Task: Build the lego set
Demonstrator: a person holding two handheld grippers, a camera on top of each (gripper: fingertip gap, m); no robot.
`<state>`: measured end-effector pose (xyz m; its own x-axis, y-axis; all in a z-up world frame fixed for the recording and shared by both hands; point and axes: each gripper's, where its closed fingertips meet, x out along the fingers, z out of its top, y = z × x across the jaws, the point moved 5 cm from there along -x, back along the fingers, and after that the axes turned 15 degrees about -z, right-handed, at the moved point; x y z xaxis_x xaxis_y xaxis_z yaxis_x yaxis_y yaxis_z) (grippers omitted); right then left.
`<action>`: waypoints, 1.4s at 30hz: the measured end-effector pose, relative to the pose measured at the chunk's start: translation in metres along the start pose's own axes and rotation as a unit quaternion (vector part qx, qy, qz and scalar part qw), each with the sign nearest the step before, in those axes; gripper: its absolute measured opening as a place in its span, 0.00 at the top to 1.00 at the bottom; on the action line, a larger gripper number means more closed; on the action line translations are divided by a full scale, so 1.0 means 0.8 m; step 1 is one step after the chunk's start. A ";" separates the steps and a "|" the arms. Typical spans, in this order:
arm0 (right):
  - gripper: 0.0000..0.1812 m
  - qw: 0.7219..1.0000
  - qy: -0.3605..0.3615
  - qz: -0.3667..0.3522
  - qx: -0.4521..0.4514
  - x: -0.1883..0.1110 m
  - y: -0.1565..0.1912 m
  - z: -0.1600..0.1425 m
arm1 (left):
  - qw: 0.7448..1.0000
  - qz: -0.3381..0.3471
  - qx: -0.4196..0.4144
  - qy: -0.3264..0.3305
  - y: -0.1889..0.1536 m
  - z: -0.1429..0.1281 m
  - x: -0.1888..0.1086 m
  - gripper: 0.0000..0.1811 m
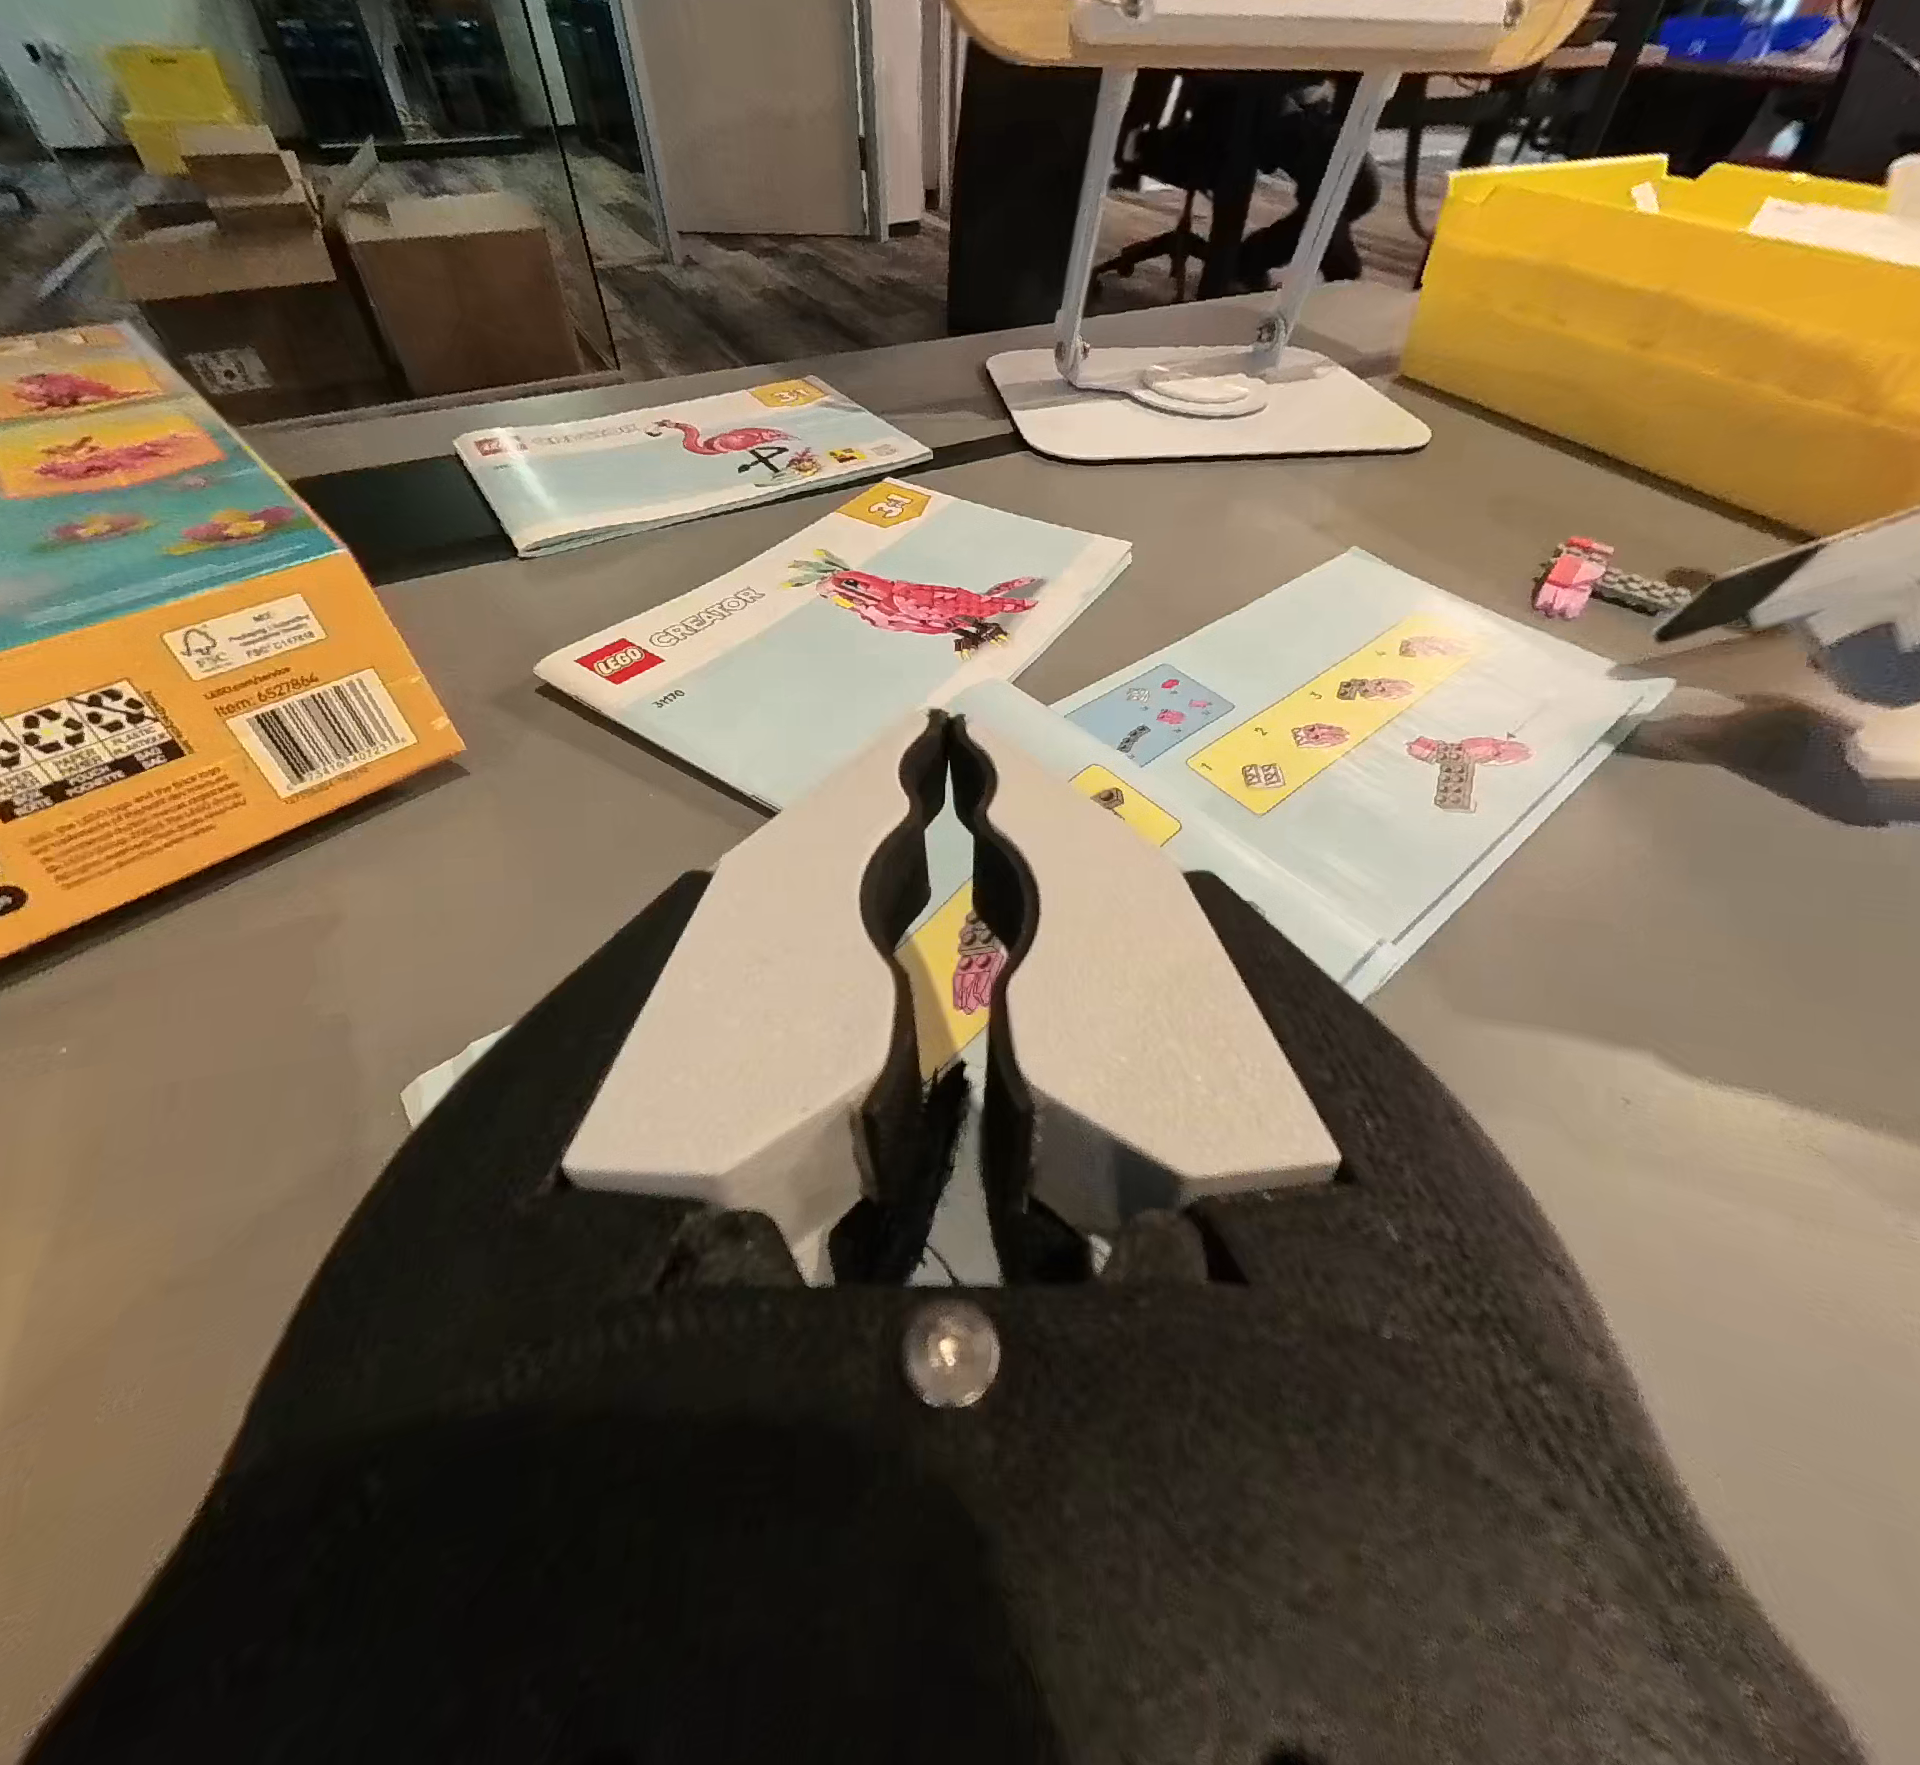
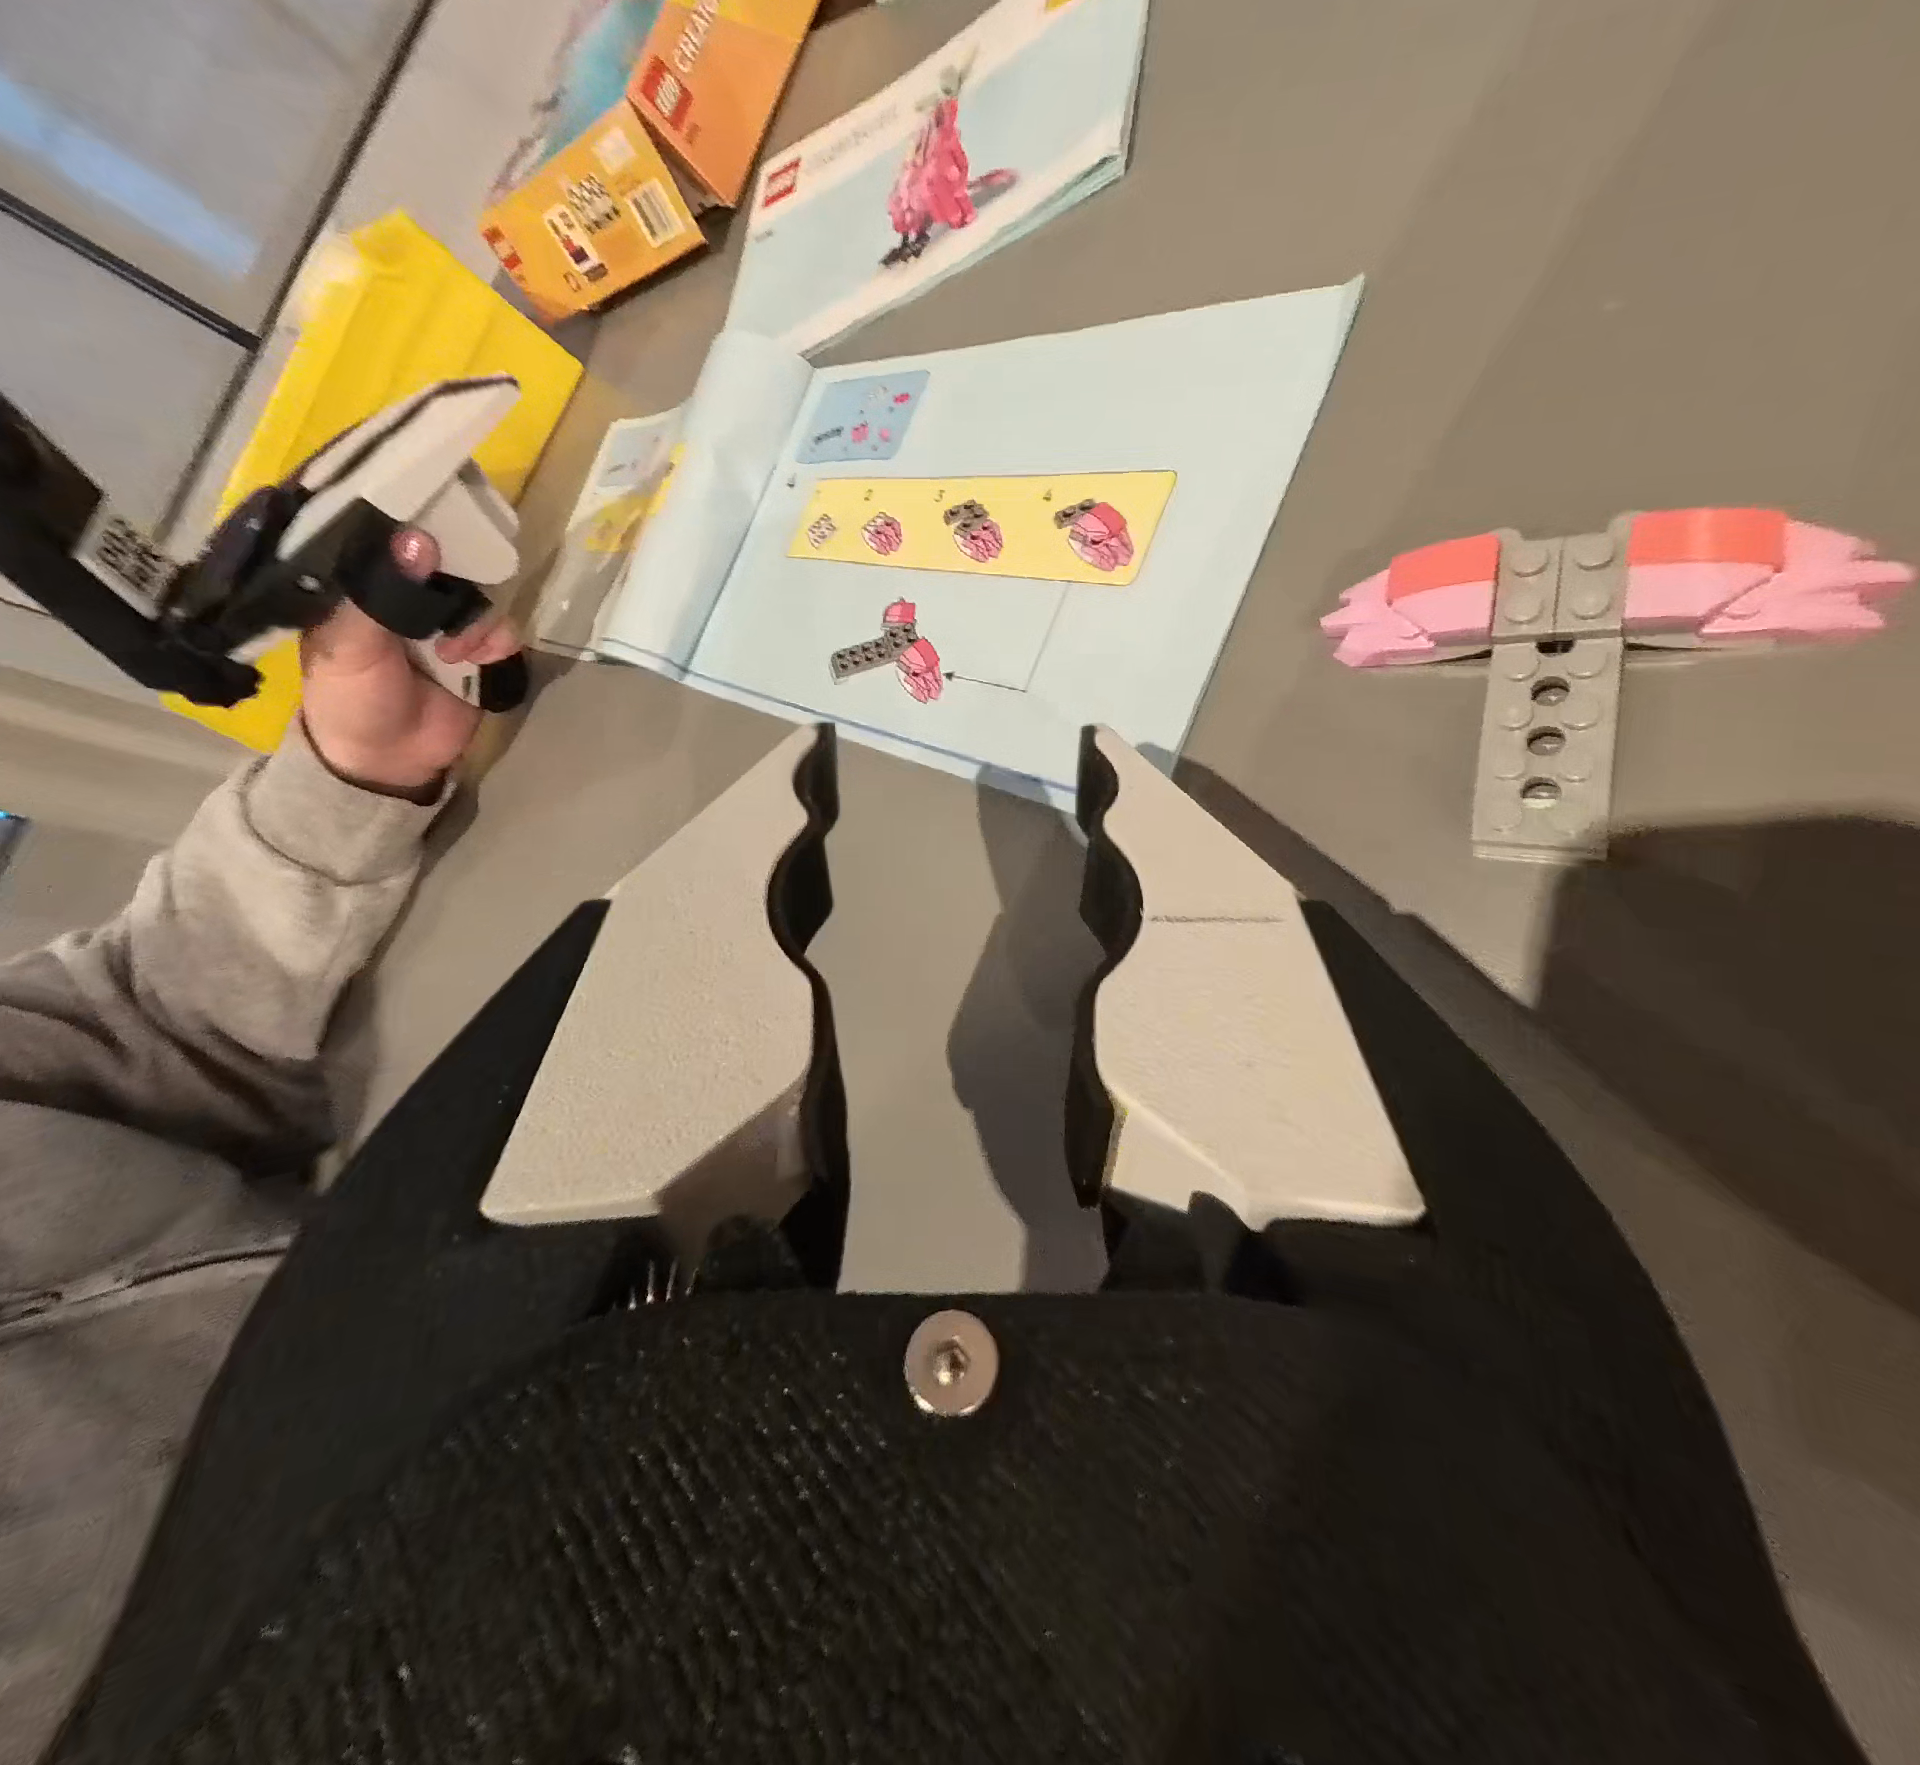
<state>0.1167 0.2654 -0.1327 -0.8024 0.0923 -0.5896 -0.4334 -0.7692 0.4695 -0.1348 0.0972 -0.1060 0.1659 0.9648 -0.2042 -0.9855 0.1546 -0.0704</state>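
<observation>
Left hand-held gripper [image 1: 948, 728]: lower centre of the left wrist view, fingers pressed together at the tips, nothing between them, poised over the open instruction booklet [image 1: 1340, 739]. Right hand-held gripper [image 2: 956, 749]: lower centre of the right wrist view, fingers set moderately apart and empty, above bare grey tabletop [image 2: 1558, 157] just short of the booklet's near edge. Partial lego build [image 2: 1621, 603]: right of that frame, resting on the tabletop, pink and coral feathered pieces either side of a grey studded plate, apart from both grippers. A hand [image 2: 395, 687] in a grey sleeve grips the left tool's handle at the left of that view. Closed booklet [image 1: 831, 624] with pink bird cover: mid-frame. Second closed booklet [image 1: 686, 458]: beyond it. Orange set box [image 1: 177, 635]: left edge. Yellow bin [image 1: 1662, 344]: upper right. White stand [image 1: 1205, 396] bearing a wooden board: far centre.
</observation>
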 end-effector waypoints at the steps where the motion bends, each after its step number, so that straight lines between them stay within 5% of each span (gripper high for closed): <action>1: 0.77 1.000 -0.003 -0.019 -0.021 -0.001 -0.001 0.000 | 1.000 0.001 0.010 0.005 -0.002 0.000 0.001 1.00; 5: 0.84 0.990 0.000 -0.102 -0.102 -0.008 -0.009 -0.004 | 0.998 0.003 0.052 0.027 -0.012 -0.003 0.007 1.00; 15: 0.76 0.993 -0.003 -0.018 0.117 -0.010 -0.035 -0.006 | 0.994 0.001 0.094 0.051 -0.021 -0.008 0.013 1.00; 42: 0.89 0.996 0.035 -0.043 0.076 0.002 -0.026 -0.016 | 0.994 0.003 0.094 0.055 -0.022 -0.008 0.013 1.00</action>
<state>0.1299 0.2736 -0.1519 -0.7313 0.1062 -0.6737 -0.5608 -0.6558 0.5053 -0.1157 0.1033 -0.1133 0.1532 0.9382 -0.3104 -0.9740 0.1965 0.1131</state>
